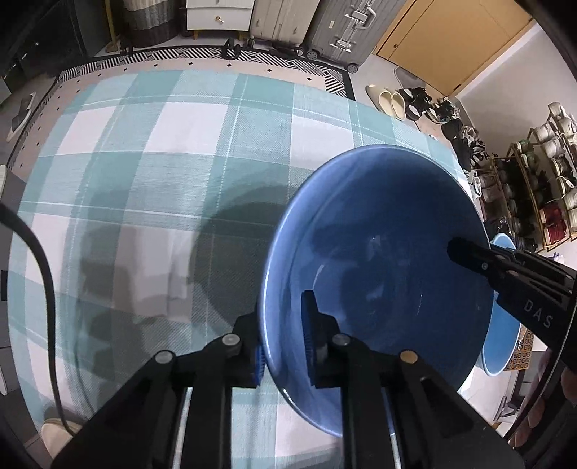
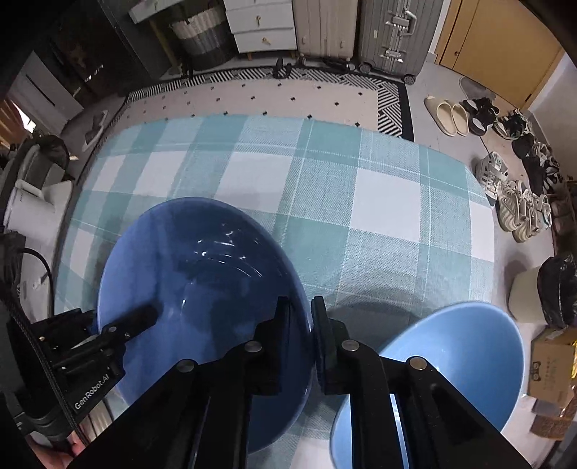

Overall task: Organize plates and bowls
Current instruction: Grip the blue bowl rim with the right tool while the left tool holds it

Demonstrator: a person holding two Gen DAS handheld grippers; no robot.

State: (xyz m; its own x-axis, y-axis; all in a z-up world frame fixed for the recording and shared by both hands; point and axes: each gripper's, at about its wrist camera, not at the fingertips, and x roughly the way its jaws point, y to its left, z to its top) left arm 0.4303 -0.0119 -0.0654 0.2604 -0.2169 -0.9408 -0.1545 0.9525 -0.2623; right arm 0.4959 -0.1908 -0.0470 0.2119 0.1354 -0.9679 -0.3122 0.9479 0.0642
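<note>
A dark blue bowl [image 1: 378,259] [image 2: 202,288] sits over the teal checked tablecloth [image 1: 162,162] [image 2: 360,202], held from two sides. My left gripper [image 1: 285,346] is shut on the bowl's left rim, one blue pad inside and one outside. My right gripper [image 2: 302,317] is shut on the opposite rim. Its inner finger [image 1: 468,254] shows in the left wrist view. The left gripper's inner finger [image 2: 133,321] shows in the right wrist view. A light blue bowl [image 2: 461,353] [image 1: 501,342] rests on the cloth just right of the dark one, partly hidden by my right gripper.
The table's right edge runs close past the light blue bowl. Shoes [image 2: 512,205] and a shoe rack [image 1: 533,187] lie on the floor beyond it. Suitcases [image 2: 393,32] and a white drawer unit [image 2: 263,25] stand at the far wall. A black cable [image 1: 43,274] hangs at the left.
</note>
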